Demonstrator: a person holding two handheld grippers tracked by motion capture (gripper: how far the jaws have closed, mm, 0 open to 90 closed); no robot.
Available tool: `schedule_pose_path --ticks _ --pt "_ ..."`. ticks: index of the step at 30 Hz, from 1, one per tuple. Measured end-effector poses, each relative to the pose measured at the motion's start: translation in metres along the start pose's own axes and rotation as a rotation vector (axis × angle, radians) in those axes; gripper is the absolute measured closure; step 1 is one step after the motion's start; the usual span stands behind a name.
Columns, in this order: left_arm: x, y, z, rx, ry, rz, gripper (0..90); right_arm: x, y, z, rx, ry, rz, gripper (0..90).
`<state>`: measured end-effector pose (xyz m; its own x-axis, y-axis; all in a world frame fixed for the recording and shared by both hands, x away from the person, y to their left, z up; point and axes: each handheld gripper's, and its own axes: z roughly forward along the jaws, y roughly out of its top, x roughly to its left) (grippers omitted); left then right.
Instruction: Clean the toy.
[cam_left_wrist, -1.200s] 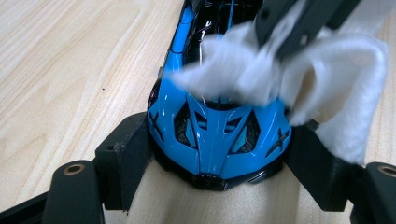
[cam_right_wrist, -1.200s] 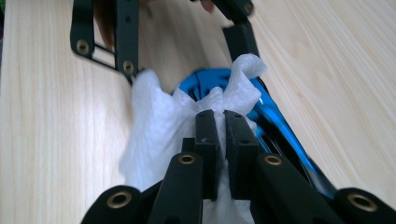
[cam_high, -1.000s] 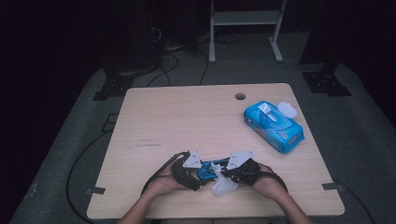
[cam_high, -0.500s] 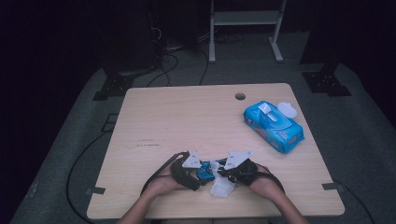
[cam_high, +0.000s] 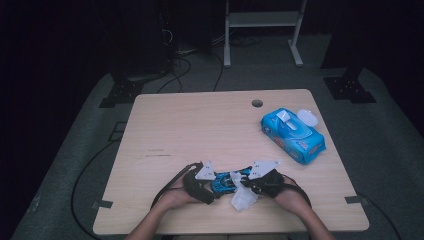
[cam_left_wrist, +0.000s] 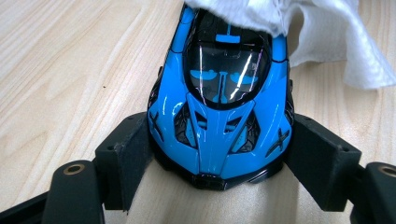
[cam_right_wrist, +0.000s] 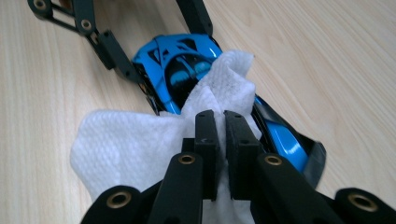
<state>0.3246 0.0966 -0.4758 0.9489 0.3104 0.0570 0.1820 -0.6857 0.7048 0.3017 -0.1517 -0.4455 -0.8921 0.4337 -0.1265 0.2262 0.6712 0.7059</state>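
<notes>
The blue toy car (cam_high: 226, 181) sits low in the high view, near the bench (cam_high: 200, 130) front edge, its long axis running between the hands. The left gripper (cam_left_wrist: 217, 154) fingers clamp its nose; the right gripper (cam_right_wrist: 219, 140) fingers, pinching a white wipe (cam_right_wrist: 135, 140) (nearly closed), lie over the roof at the opposite end.

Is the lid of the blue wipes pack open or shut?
Open: on the wipes pack the white lid is flipped back, and a wipe sticks out.

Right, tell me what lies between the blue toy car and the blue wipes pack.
In the high view, bare light wooden table lies between the blue toy car and the blue wipes pack.
</notes>
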Motion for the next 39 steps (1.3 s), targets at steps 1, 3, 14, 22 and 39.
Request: schedule_pose_path --ticks 1,3,14,22,39 --pt "0.000 0.000 0.000 0.000 0.000 0.000 25.1 0.000 0.000 0.000 0.000 0.000 0.000 84.2" --pt "0.000 0.000 0.000 0.000 0.000 0.000 25.1 0.002 0.004 0.004 -0.015 0.021 0.007 84.2" --pt "0.001 -0.001 0.000 -0.003 -0.002 0.005 25.2 -0.006 -0.006 -0.006 -0.027 -0.024 0.052 84.2" --pt "0.000 -0.001 0.000 -0.007 -0.002 0.006 25.2 -0.014 -0.027 -0.021 -0.051 -0.055 0.115 84.2" --pt "0.001 -0.001 0.000 -0.005 -0.001 0.003 25.1 -0.019 -0.012 -0.007 -0.049 -0.078 0.115 83.9"
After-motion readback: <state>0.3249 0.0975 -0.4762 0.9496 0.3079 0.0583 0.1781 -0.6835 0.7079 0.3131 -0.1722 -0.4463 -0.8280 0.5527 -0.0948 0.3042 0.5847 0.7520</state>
